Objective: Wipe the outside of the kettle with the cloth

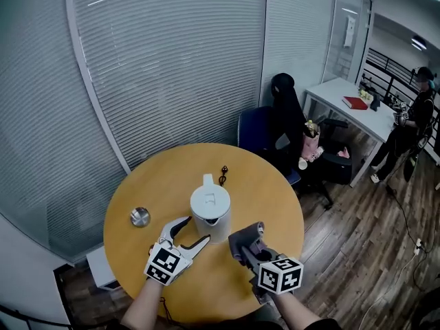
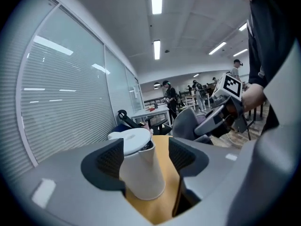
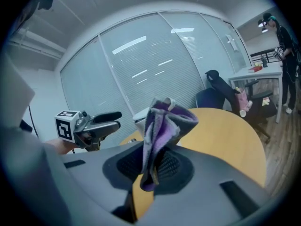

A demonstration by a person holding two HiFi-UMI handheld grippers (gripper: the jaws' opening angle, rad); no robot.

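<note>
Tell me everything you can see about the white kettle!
The kettle is white and smooth, like plastic, wider at the bottom, with its flat lid shut. A narrow part sticks out on the far side, handle or spout, I can't tell. It stands upright on the round wooden table. The open left gripper faces it, jaws not squeezing; the cloth is close beside it.

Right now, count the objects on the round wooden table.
3: white lidded kettle at centre; small round metal disc to its left; small dark object beyond it. Others may be hidden.
</note>
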